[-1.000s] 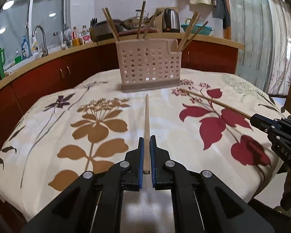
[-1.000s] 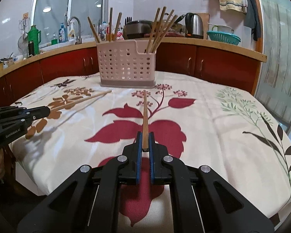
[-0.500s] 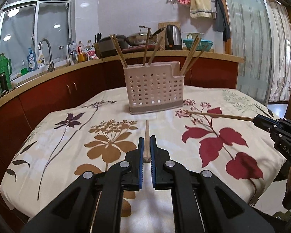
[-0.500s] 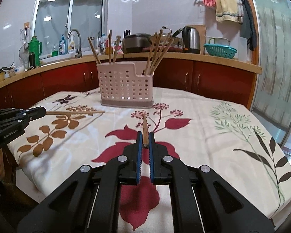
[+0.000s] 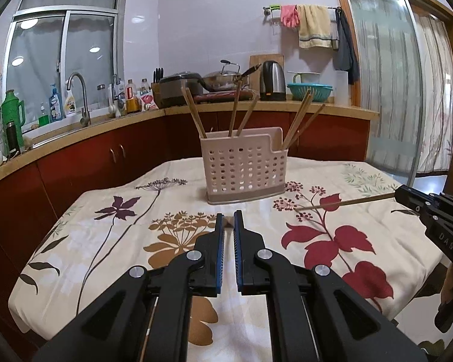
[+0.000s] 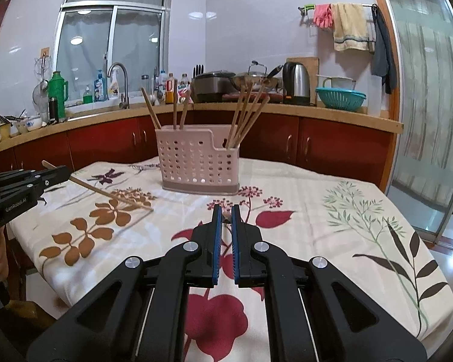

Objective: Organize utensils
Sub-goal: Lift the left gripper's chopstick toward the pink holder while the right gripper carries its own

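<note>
Now left claw (image 5: 229,221) clenched on chopstick (image 6: 111,194); right claw (image 6: 225,214) clenched on second chopstick (image 5: 344,202).

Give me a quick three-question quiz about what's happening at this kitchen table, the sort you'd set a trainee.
1. True or false: each gripper is holding a chopstick.
2. Which end of the pink utensil basket holds the bigger bunch of chopsticks in the right-hand camera: (a) left, (b) right?
3. What covers the table?

Key
1. True. The left gripper is shut on one chopstick, and the right gripper is shut on another chopstick; both sticks are off the cloth and point roughly toward the basket.
2. (b) The right end.
3. A cream tablecloth printed with brown, purple and red flowers and leaves.
</note>
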Tool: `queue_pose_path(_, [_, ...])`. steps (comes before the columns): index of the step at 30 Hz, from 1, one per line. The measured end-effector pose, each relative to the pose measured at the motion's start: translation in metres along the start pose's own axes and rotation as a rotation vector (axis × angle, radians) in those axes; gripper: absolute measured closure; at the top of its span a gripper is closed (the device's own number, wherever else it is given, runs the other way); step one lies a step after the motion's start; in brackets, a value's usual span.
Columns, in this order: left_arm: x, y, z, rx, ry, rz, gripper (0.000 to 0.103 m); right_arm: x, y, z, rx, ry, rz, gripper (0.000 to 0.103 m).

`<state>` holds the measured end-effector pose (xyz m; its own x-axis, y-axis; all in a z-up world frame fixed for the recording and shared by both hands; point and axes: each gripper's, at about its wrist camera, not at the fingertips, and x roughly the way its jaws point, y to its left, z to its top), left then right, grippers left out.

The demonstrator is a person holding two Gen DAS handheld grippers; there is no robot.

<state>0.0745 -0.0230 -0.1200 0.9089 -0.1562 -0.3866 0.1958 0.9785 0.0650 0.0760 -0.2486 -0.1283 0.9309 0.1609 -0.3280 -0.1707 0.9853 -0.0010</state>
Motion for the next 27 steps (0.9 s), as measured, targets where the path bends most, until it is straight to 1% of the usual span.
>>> queue_pose_path(4, [-0.006, 0.002, 0.006, -0.004, -0.005, -0.001, 0.096, -0.008, 0.001, 0.011, 0.005, -0.025, 0.004, 0.096])
queue_pose_path(11, [-0.018, 0.009, 0.019, -0.038, 0.004, -0.016, 0.096, -0.023, 0.005, 0.034, 0.012, -0.067, 0.018, 0.096])
queue_pose_path(15, [-0.023, 0.012, 0.027, -0.049, 0.009, -0.021, 0.096, -0.028, 0.007, 0.041, 0.012, -0.080, 0.023, 0.096])
queue_pose_path(20, [-0.015, 0.020, 0.033, -0.073, 0.050, -0.032, 0.096, -0.023, 0.008, 0.046, 0.010, -0.070, 0.026, 0.096])
queue_pose_path(27, [-0.005, 0.020, 0.043, -0.056, 0.047, -0.032, 0.096, -0.009, 0.007, 0.055, 0.020, -0.061, 0.033, 0.096])
